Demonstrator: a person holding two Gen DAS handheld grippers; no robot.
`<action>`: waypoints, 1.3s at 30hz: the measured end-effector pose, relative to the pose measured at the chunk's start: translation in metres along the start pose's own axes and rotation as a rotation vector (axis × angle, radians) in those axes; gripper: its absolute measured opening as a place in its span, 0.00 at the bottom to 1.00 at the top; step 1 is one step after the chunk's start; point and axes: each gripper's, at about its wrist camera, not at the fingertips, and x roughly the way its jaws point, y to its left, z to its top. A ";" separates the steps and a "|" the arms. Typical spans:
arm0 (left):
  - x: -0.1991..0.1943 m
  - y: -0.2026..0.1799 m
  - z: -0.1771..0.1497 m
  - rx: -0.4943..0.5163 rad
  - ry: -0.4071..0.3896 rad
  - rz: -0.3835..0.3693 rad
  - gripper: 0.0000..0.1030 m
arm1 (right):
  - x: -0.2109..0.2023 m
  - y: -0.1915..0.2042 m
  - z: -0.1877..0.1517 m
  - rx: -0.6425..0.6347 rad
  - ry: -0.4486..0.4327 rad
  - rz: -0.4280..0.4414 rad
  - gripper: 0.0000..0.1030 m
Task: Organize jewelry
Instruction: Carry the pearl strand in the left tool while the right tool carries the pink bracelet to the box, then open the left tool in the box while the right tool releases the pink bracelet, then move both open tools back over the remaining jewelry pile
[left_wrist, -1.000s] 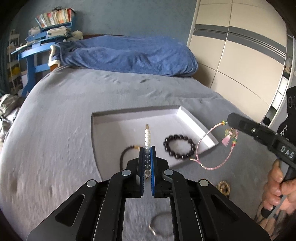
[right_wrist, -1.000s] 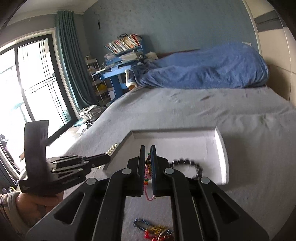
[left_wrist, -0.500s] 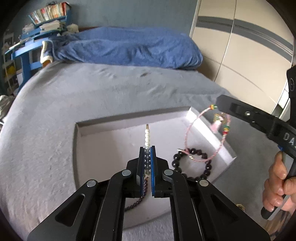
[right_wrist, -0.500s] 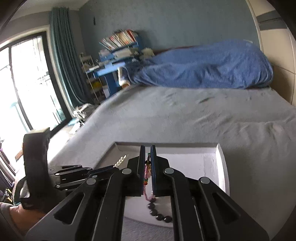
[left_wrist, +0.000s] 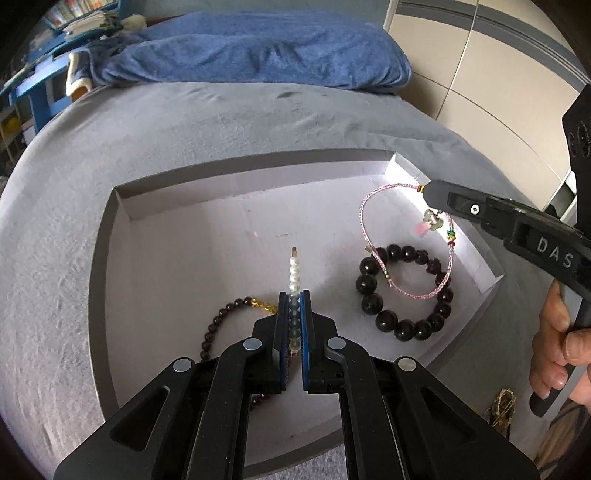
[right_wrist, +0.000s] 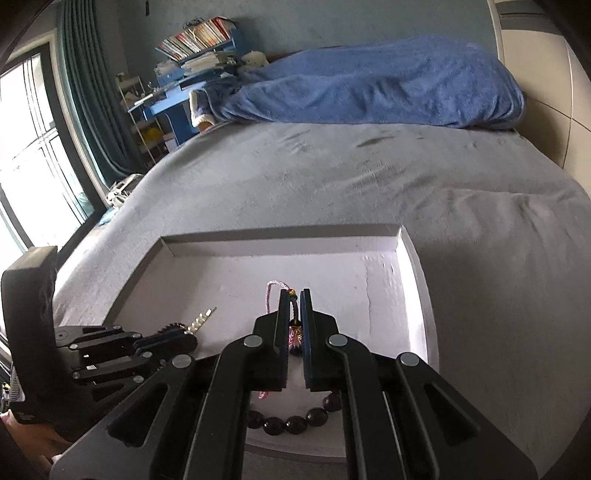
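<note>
White pearls of a pearl strand (left_wrist: 294, 271) poke from the clenched left gripper (left_wrist: 294, 314) above the tray (left_wrist: 110, 258), a black bead bracelet (left_wrist: 402, 291) at 3 o'clock. Right view: the right gripper (right_wrist: 294, 314) pinches a pink cord bracelet (right_wrist: 275, 286) (charm dangling) over the tray (right_wrist: 413, 258).

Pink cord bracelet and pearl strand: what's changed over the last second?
The right gripper carried the pink cord bracelet from the tray's outer edge to inside the tray, hanging over the black bead bracelet. The left gripper advanced over the tray with the pearl strand. Both grips unchanged; black bead bracelet unmoved.
</note>
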 end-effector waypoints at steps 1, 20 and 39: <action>0.000 0.000 0.000 0.000 0.000 -0.001 0.06 | 0.001 0.000 -0.001 -0.001 0.003 -0.003 0.05; -0.031 -0.009 0.004 0.009 -0.121 -0.011 0.66 | -0.013 -0.004 -0.010 0.024 -0.020 -0.015 0.27; -0.109 -0.018 -0.048 -0.007 -0.253 0.016 0.80 | -0.092 0.005 -0.057 0.056 -0.121 0.006 0.57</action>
